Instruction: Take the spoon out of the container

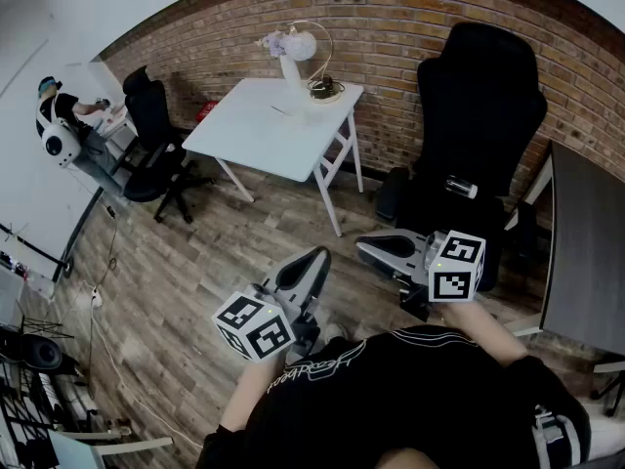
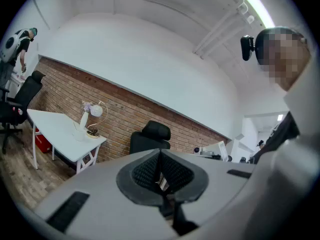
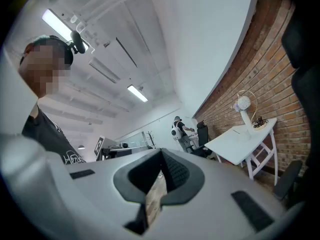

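Observation:
No spoon and no container shows in any view. In the head view my left gripper (image 1: 314, 259) is held at waist height over the wooden floor, its jaws pressed together and empty. My right gripper (image 1: 369, 246) is beside it, pointing left, also closed with nothing in it. In the left gripper view the left gripper (image 2: 160, 157) has its ribbed pads meeting, aimed up at a brick wall and ceiling. In the right gripper view the right gripper (image 3: 161, 157) has its tips touching, with only a thin sliver of floor showing lower down.
A white table (image 1: 256, 133) with a lamp (image 1: 317, 66) stands against the brick wall ahead. A black office chair (image 1: 479, 115) is at the right, next to a dark desk (image 1: 586, 242). Another person (image 1: 59, 115) stands at a desk far left.

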Motion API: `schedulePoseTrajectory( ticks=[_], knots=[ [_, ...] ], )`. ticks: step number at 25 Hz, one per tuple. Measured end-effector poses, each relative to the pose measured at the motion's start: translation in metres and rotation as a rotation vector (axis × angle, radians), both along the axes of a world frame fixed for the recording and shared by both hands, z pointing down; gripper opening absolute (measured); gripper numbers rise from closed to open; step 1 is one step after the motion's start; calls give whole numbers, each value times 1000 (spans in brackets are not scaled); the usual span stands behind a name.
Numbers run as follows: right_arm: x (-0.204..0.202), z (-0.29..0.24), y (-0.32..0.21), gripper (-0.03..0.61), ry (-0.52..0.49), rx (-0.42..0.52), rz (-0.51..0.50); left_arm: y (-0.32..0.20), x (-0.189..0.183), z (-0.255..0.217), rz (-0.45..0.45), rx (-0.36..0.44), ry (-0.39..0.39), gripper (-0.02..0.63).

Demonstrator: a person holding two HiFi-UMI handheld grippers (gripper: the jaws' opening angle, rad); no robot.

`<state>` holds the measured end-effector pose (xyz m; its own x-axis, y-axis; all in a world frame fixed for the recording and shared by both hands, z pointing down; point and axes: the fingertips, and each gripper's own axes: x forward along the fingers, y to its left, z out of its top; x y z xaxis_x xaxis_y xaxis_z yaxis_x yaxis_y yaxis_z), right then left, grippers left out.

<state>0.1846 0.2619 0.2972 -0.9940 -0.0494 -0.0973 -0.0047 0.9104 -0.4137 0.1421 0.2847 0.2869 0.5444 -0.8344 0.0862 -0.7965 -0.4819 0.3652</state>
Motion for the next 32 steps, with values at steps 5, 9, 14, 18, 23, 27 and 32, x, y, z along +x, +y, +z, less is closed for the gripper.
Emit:
schedulePoseTrajectory(
  ticks=[5,9,14,18,23,27,32],
  knots=[
    [-2,-4,-1,-3,-12,-6,-8,0,-3,-3,-8,-2,-13,8],
    [-10,3,-4,-3,-1,-30,-28,-4,-7,1,-13,-6,-24,8],
    [-32,13,-17,-3,2,-52,-53,-18,-29,13,-39,-25,-26,8],
    [-54,24,-41,-3,6,-68,-52,-39,-55,27,-54,-44,-7,8],
    [-91,32,-84,-3,20,-86,-38,-81,-97,38,-58,-72,22,8],
    [-133,38,-133,-3,42,-112,-13,-131,-142,42,-47,-94,51,8],
    [-183,49,-210,-3,78,-146,46,-208,-208,47,-36,-104,74,8]
  ],
)
